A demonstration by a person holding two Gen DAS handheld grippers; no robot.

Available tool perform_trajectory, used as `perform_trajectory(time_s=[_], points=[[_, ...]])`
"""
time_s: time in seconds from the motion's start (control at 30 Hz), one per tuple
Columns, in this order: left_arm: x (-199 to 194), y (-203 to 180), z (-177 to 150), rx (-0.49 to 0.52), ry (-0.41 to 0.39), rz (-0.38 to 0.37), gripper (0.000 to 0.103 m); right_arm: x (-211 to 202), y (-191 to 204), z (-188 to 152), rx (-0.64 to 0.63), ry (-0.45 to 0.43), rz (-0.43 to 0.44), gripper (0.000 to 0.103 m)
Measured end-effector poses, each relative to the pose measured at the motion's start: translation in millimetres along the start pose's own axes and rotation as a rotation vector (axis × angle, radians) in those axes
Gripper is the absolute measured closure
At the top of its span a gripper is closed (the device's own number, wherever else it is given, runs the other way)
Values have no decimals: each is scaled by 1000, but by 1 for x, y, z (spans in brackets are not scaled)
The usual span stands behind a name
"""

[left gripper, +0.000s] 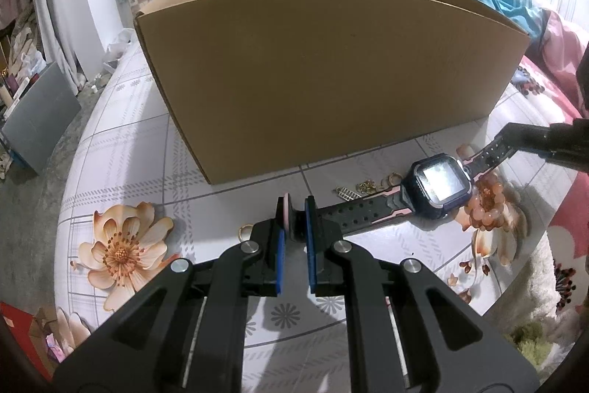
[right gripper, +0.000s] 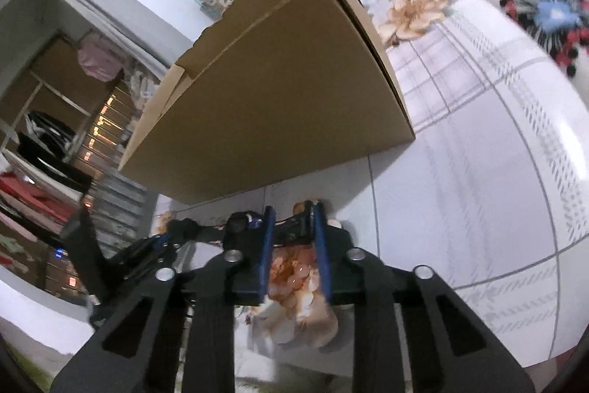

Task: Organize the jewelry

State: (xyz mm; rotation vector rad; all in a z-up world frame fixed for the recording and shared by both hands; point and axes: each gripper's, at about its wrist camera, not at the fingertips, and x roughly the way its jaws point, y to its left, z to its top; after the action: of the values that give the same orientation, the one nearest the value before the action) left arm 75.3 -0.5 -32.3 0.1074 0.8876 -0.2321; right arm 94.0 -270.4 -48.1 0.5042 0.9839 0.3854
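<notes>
In the left wrist view, the left gripper (left gripper: 296, 209) is clamped on the near strap end of the watch (left gripper: 438, 185), which lies right of it before the cardboard box (left gripper: 313, 80). In the right wrist view, the right gripper (right gripper: 292, 214) pinches the watch's far strap, near the box's (right gripper: 272, 105) base.

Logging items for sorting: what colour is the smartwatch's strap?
Black with pink accents; the smartwatch strap shows best in the left wrist view.

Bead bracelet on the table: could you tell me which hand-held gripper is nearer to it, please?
Right. The right hand-held gripper clamps the watch strap just over the bead bracelet; the left hand-held gripper holds the strap's other end, beyond the watch face.
</notes>
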Motion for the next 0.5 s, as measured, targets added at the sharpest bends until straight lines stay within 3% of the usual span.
perform_trajectory(time_s=[0.27,0.5], points=[[-2,2,-1,-6,-8,-11,94,-20,59,-5,-198,-85,123,96],[-1,6,-2,-22,-13,-42,94,-24,108,-19,-383,-33,266,96]])
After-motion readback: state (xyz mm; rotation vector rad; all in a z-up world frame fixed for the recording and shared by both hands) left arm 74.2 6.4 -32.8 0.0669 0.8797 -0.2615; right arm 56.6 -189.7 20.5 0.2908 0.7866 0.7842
